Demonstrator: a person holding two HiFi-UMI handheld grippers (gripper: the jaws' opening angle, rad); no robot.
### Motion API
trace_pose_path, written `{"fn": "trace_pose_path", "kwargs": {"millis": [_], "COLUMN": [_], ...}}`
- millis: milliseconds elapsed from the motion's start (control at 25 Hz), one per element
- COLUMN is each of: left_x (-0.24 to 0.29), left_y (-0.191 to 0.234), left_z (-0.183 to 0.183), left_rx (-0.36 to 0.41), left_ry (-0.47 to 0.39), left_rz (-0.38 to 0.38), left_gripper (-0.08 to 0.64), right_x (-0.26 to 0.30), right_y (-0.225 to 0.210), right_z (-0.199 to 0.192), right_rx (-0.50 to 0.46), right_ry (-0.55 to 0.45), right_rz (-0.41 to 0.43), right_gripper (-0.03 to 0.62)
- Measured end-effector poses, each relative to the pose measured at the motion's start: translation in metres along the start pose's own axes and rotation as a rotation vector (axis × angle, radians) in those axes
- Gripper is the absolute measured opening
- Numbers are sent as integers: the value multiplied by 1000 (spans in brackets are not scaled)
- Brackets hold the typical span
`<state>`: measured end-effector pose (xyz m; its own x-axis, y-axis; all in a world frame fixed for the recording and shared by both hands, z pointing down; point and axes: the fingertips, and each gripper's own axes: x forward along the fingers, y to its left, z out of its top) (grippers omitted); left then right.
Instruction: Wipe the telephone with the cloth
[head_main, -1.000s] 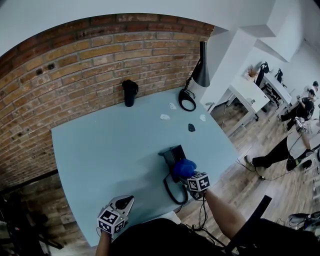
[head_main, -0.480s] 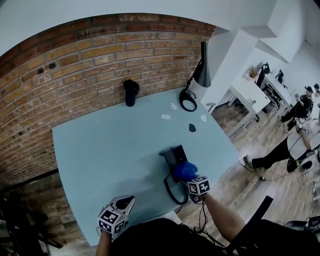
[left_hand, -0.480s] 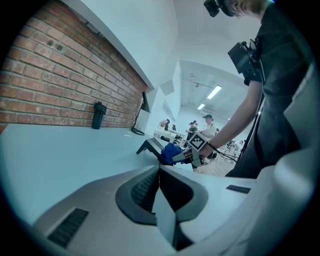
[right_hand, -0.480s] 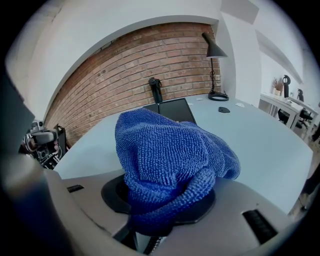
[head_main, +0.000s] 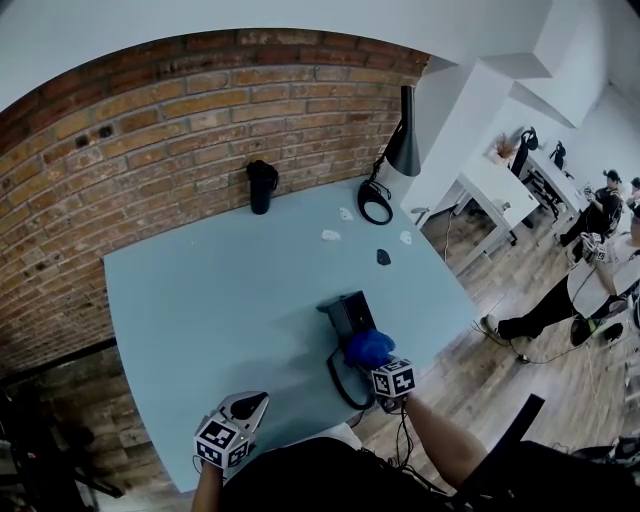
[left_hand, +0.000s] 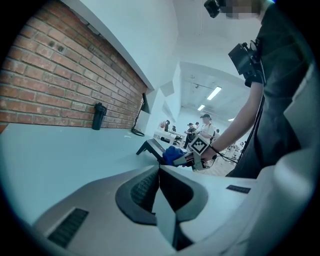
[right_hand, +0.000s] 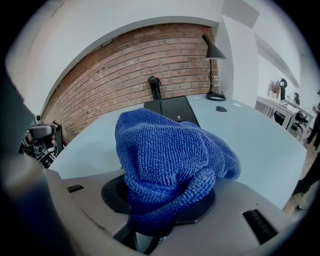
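Note:
A black desk telephone (head_main: 346, 312) stands on the light blue table (head_main: 200, 300), right of centre, with its cord (head_main: 343, 388) looping toward the front edge. My right gripper (head_main: 380, 362) is shut on a bunched blue cloth (head_main: 370, 347), which rests on the phone's near end. In the right gripper view the cloth (right_hand: 165, 160) fills the jaws and hides the fingertips; the telephone (right_hand: 173, 109) shows just beyond it. My left gripper (head_main: 248, 408) hovers at the table's front edge, left of the phone, shut with nothing in it. From the left gripper (left_hand: 160, 172) I see the telephone (left_hand: 149, 147) and cloth (left_hand: 172, 154) ahead.
A black flask (head_main: 261, 186) stands by the brick wall. A black desk lamp (head_main: 398, 148) is at the back right corner. Small white scraps (head_main: 330, 235) and a small dark object (head_main: 383, 257) lie behind the phone. People sit at desks beyond the table's right edge.
My right gripper and the cloth have slid a little along the phone toward the table's front edge. The left gripper has stayed put.

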<state>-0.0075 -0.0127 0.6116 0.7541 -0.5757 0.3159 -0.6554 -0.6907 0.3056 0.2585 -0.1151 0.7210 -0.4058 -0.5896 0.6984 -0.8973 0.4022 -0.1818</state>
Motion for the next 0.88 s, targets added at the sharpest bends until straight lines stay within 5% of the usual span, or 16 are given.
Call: {"fn": "trace_pose_path", "kwargs": {"millis": [200,320,400,520,880], "left_x": [-1,-3,-5,-8,-19], "left_y": [-1,-1,0,0,0], "left_z": [2,4,4,6,15], "left_rx": [1,0,9,16,37], "left_ry": [-5,-8,-18,-28,-57], "left_rz": [-6,-3,4,14,45], "left_gripper": [0,0,0,0,0], "right_x": [-2,-5,-7,-6,-34], "right_y": [19,60,93,143,243], "right_z": [-27,-57,-59,-24,133], "right_rx": [-52,-262,-437,-559,-612], "right_ry": [160,371,417,325,-150], "right_rz": [32,166,254,333,432], "right_gripper": [179,181,181,179,178]}}
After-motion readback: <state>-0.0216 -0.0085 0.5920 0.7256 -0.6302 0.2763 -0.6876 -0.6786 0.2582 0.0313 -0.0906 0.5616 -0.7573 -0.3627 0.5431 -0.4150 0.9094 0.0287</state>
